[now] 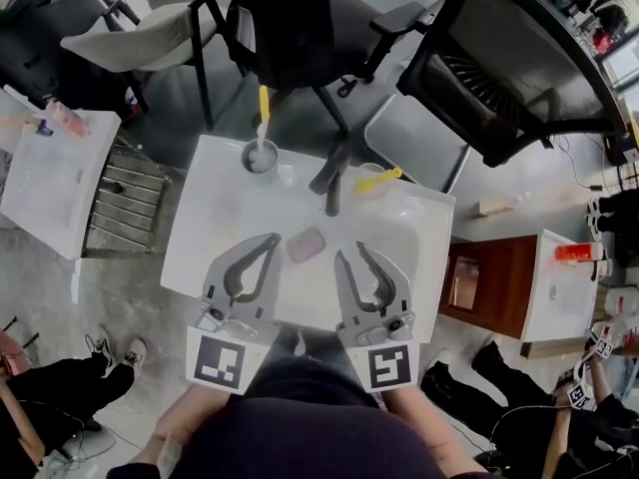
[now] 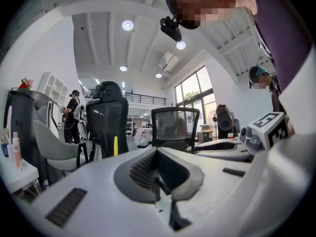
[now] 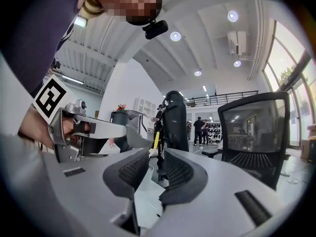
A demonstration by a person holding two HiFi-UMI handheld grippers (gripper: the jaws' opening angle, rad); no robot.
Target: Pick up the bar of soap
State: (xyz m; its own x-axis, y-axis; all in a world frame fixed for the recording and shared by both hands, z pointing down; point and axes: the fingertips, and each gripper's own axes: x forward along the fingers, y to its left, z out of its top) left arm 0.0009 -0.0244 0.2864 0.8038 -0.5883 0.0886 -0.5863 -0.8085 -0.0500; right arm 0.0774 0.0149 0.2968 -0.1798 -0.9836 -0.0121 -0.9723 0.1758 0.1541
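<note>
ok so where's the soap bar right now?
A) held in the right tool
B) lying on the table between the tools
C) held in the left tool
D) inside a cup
B: the pink soap bar lies on the white table between the left tool and the right tool, gripped by neither.

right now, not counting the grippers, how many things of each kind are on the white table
pink bar of soap: 1
round cups: 2
yellow-handled toothbrushes, one standing in each cup: 2
black tap-like fixture: 1
total: 6
</note>
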